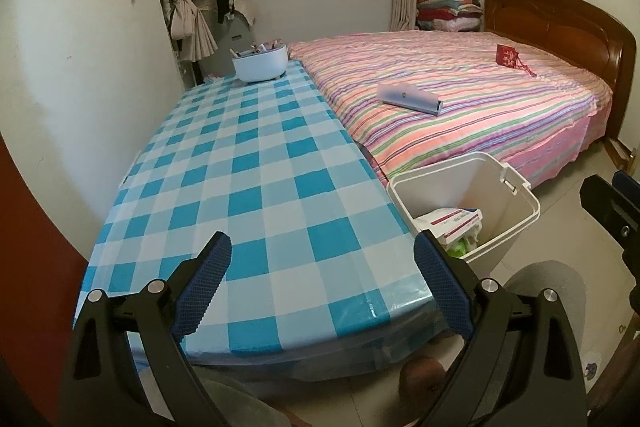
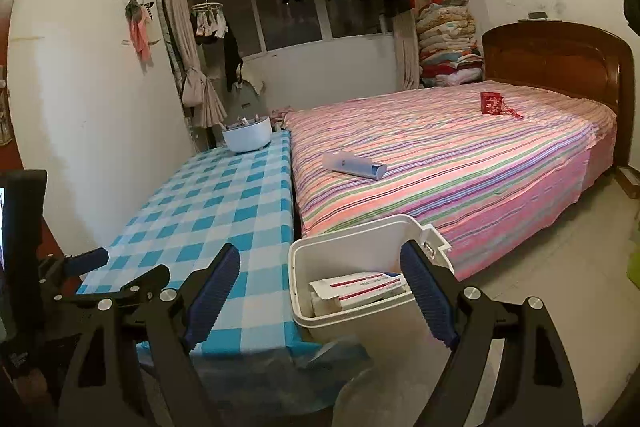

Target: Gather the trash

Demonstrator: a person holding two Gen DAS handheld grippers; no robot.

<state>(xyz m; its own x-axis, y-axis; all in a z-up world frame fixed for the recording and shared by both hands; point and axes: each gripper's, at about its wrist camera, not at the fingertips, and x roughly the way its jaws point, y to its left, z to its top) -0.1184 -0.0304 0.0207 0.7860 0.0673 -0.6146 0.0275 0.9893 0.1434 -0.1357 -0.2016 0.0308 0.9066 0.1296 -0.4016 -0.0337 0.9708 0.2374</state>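
Left gripper (image 1: pixel 322 281): standing wide apart, holding nothing, hanging over the table's near edge.
Right gripper (image 2: pixel 322 291): spreading wide, empty, hovering beside the bin.
White bin (image 2: pixel 298 291): sitting on the floor, touching the table's corner; containing a red-striped white carton (image 2: pixel 360 289) and crumpled trash.
White bowl (image 1: pixel 260 65): resting at the table's far end.
Checked table (image 1: pixel 256 163): standing alongside a striped bed (image 1: pixel 460 95).

A bin (image 2: pixel 362 291) stands on the floor between the table (image 2: pixel 224 211) on its left and the bed (image 2: pixel 460 163) behind it. Boxes (image 2: pixel 360 289) lie in the bin. A bowl (image 2: pixel 247 137) sits at the table's far end.
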